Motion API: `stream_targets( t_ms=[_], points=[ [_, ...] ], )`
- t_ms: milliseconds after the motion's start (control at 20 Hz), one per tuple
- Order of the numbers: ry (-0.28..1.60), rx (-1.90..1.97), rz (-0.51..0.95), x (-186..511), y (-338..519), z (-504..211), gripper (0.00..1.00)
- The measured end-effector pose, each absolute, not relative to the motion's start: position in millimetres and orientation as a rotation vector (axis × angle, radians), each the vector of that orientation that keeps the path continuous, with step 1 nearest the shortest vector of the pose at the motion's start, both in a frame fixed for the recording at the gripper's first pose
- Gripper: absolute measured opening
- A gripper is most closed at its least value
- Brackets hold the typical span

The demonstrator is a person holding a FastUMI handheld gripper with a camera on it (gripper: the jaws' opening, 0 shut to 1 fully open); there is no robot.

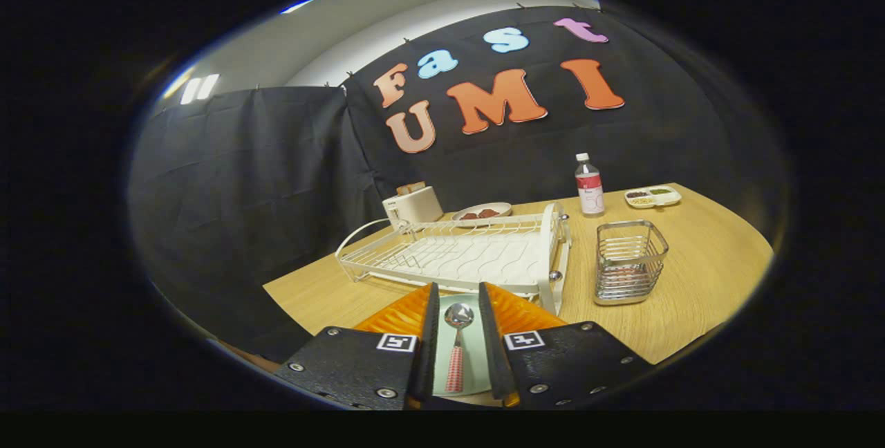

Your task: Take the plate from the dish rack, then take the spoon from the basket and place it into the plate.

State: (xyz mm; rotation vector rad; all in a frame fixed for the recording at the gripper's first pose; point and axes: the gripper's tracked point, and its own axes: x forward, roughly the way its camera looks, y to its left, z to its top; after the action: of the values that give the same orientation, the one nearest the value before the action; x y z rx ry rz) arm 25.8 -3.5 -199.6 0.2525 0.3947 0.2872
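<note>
Task looks basically done: plate (pixel 477 365) out of the dish rack (pixel 460 254), flat on the surface, spoon (pixel 456 344) lying in it. Jaws of the gripper (pixel 458 304) parted, spoon between them, untouched. Basket (pixel 629 261) looks empty. Left: pull away.

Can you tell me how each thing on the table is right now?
spoon: lying on the plate, between the tool's fingers
plate: flat on the table, out of the rack
dish rack: empty
basket: upright, empty
bottle: upright, capped
tool: open, fingers apart either side of the spoon
</note>
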Motion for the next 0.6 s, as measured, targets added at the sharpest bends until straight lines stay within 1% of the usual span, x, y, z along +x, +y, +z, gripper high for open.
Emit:
stream_targets(
  t_ms=[50, 100, 150, 200, 300, 350, 400, 600],
  points=[
    [0.371, 0.243, 0.279, 30, -6, -192, 0.39],
    [0.344, 0.233, 0.267, 35, -8, -184, 0.42],
    [0.317, 0.224, 0.255, 40, -10, -176, 0.49],
    [0.289, 0.218, 0.242, 44, -13, -167, 0.53],
    [0.24, 0.206, 0.213, 53, -18, -152, 0.63],
    [0.221, 0.198, 0.185, 58, -24, -147, 0.65],
    [0.2, 0.187, 0.155, 62, -30, -141, 0.69],
    [0.127, 0.148, 0.08, 75, -43, -118, 0.8]
  ],
)
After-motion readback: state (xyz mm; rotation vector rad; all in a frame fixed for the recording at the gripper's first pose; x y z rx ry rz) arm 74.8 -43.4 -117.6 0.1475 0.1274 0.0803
